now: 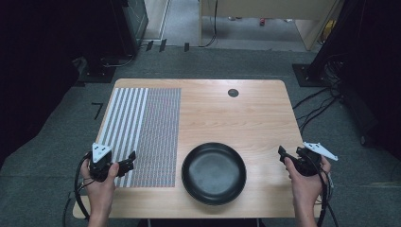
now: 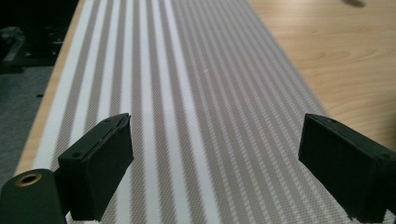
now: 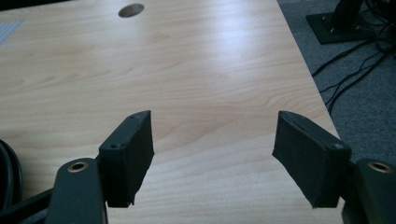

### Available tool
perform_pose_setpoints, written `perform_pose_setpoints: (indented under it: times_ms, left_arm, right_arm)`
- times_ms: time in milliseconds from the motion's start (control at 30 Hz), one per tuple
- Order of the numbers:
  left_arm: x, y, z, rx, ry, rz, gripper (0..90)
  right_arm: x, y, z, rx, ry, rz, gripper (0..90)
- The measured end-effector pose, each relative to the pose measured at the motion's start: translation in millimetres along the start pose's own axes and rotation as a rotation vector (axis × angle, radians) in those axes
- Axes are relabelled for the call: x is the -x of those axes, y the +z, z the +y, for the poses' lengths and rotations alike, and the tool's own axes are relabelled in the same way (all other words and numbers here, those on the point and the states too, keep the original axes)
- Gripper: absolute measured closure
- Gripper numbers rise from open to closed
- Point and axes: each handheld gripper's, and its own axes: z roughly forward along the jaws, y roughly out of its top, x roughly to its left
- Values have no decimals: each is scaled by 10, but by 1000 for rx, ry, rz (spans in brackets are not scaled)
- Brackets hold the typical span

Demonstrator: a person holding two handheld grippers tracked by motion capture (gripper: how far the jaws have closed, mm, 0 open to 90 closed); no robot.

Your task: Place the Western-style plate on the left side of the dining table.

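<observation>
While I am holding both claws wide open and empty, the black pan [image 1: 214, 172] is lying on the table [image 1: 246, 118] between them, near the front edge. My left claw [image 1: 124, 165] is hovering left of the pan, over the striped mat [image 1: 142, 127], which lies just beside the pan. My right claw [image 1: 286, 158] is waiting right of the pan, over bare wood. I am judging the pan stiff, rather heavy and smooth, so gripping its raised rim seems safest to me.
</observation>
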Motion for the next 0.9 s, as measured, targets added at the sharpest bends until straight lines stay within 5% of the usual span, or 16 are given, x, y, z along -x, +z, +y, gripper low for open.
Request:
perform_pose_setpoints:
  times_ms: [133,300,700,900]
  left_arm:
    - [90,23,104,19,0,-21,98]
    - [230,84,175,26,2,-70,99]
    - [570,164,131,-11,15,-216,99]
    - [702,174,80,-29,37,-241,99]
  right_arm:
    - [-31,-20,61,10,-2,3,298]
    - [-59,-88,136,41,54,40,323]
    - [-304,-143,103,69,5,102,341]
    - [-369,-127,36,61,-2,105,353]
